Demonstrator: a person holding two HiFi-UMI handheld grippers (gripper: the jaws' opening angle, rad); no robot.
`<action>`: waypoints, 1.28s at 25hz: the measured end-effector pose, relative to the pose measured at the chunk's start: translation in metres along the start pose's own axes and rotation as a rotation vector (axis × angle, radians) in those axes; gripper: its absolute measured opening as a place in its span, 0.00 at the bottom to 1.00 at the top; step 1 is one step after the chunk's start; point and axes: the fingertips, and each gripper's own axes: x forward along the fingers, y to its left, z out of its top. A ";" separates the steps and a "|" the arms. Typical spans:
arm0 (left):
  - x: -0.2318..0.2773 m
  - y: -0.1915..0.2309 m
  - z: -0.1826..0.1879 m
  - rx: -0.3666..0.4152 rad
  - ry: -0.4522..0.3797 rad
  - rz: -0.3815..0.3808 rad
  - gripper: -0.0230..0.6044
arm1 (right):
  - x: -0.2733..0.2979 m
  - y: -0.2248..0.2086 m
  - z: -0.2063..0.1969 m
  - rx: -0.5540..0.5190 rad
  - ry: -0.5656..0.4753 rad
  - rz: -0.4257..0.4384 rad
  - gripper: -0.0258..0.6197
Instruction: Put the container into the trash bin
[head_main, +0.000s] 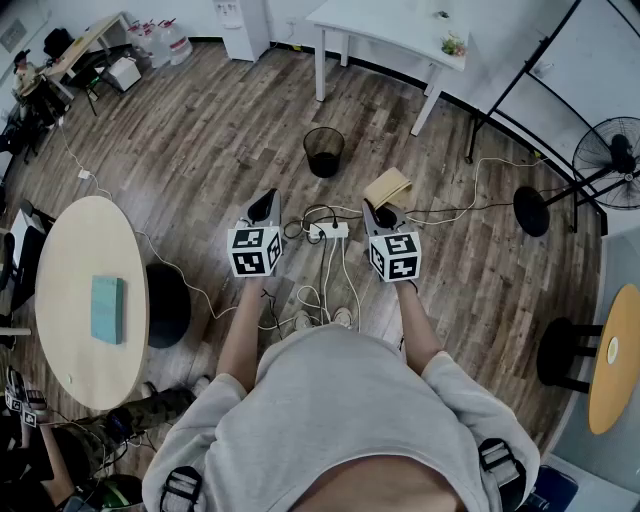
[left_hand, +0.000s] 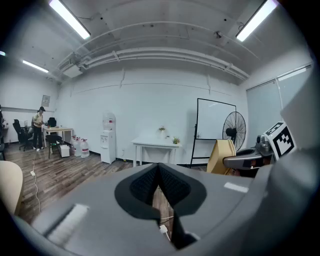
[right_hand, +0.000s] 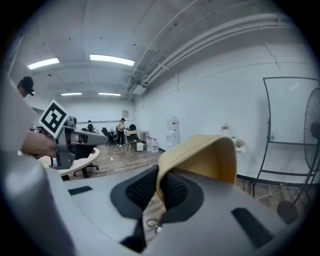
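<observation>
We stood in a big room and held one pair of tongs in each hand, out in front of us and tipped a little down.

Our right tongs (right_hand: 161, 187) were closed on the container (right_hand: 205, 157). It was a bendy, tan thing. Its thin edge sat pinched between the two black pads, and the rest of it curved up and over the right side of the tongs. So the container was up in the air, not on the floor (head_main: 200, 150).

Our left tongs (left_hand: 159, 167) were closed too, with the tips together. They held nothing.

The trash bin (head_main: 324, 151) was black and round. It stood upright on the wooden floor ahead of us, a bit to the left of the container and apart from it. The container was not in it yet.

A white power strip (head_main: 329, 231) lay on the floor between our two tongs, with cords looping around it.

On our left was a round table (head_main: 75, 250) with a blue-green box (head_main: 107, 309) lying flat on it. A white table (head_main: 385, 28) stood past the bin. A fan (head_main: 612, 152) stood far to our right.
</observation>
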 end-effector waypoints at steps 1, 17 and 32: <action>0.001 0.000 0.001 0.000 0.000 0.000 0.05 | 0.001 0.000 0.000 0.001 0.001 0.002 0.08; 0.016 -0.019 -0.004 -0.010 0.018 0.027 0.05 | 0.006 -0.016 -0.004 0.003 -0.002 0.063 0.08; 0.031 -0.044 -0.022 -0.027 0.052 0.048 0.05 | 0.012 -0.028 -0.023 -0.012 0.033 0.142 0.08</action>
